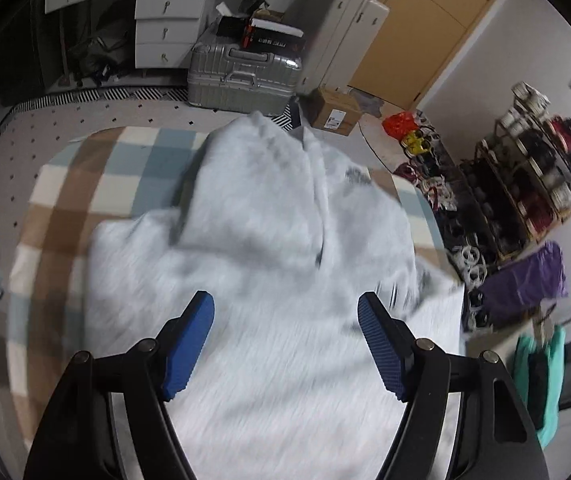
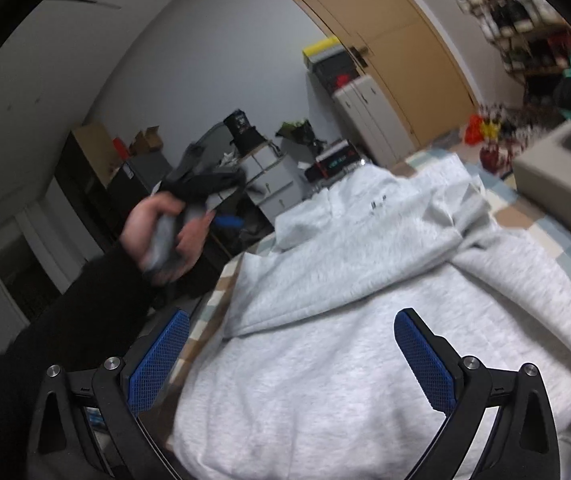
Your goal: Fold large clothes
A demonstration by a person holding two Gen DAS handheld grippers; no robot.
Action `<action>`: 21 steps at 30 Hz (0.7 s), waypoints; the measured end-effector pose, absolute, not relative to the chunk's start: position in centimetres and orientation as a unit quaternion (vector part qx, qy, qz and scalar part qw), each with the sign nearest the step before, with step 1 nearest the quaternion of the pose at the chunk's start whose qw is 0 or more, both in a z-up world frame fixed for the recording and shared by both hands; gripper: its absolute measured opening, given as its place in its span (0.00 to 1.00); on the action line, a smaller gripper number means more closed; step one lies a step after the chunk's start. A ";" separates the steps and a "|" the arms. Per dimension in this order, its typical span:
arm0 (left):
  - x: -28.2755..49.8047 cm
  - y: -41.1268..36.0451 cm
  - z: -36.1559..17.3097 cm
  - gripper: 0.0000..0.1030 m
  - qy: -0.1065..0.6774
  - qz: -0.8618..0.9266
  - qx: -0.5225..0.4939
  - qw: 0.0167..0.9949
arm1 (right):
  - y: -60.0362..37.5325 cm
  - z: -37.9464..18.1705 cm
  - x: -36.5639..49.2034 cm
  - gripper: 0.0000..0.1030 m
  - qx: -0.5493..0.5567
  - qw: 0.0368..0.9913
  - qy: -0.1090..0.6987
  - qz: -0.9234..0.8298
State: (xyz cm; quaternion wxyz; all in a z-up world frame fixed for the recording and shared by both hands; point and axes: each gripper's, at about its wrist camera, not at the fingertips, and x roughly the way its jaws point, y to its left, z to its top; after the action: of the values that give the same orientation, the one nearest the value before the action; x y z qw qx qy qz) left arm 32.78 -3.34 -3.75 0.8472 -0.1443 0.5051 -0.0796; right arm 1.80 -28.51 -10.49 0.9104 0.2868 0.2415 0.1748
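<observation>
A light grey hoodie [image 1: 269, 240] lies partly folded on a checked blanket [image 1: 61, 208], its hood end toward the far side. My left gripper [image 1: 285, 312] hovers above the near part of the hoodie, blue pads apart, nothing between them. In the right wrist view the same hoodie [image 2: 345, 320] fills the lower middle, with a sleeve folded across its body. My right gripper [image 2: 291, 328] stands open just over it, holding nothing. A hand in a black sleeve [image 2: 165, 232] carries the left gripper up at the left, off the cloth.
A silver suitcase [image 1: 241, 76] and white drawers [image 1: 165, 28] stand beyond the blanket. A cardboard box [image 1: 335, 112], coloured bags and a cluttered shelf rack [image 1: 533, 168] line the right side. A purple cloth [image 1: 525, 280] and a teal item [image 1: 541, 376] lie at the right edge.
</observation>
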 end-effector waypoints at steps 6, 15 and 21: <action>43.9 -5.6 -8.0 0.68 0.551 -0.038 -0.162 0.818 | -32.2 -12.0 2.7 1.00 0.352 0.882 0.266 0.169; 48.1 -6.7 -15.0 0.66 0.586 -0.012 -0.106 0.803 | -34.9 -14.1 3.8 1.00 0.420 0.840 0.297 0.171; 45.6 -5.7 -14.8 0.07 0.575 -0.035 -0.073 0.814 | -35.2 -14.0 3.1 1.00 0.435 0.836 0.288 0.172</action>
State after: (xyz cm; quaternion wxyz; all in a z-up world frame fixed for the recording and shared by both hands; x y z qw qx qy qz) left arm 45.59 -5.72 -14.77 0.8141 -0.0730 0.5750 -0.0353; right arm 3.14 -35.24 -14.04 0.8356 0.4353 0.2878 0.1717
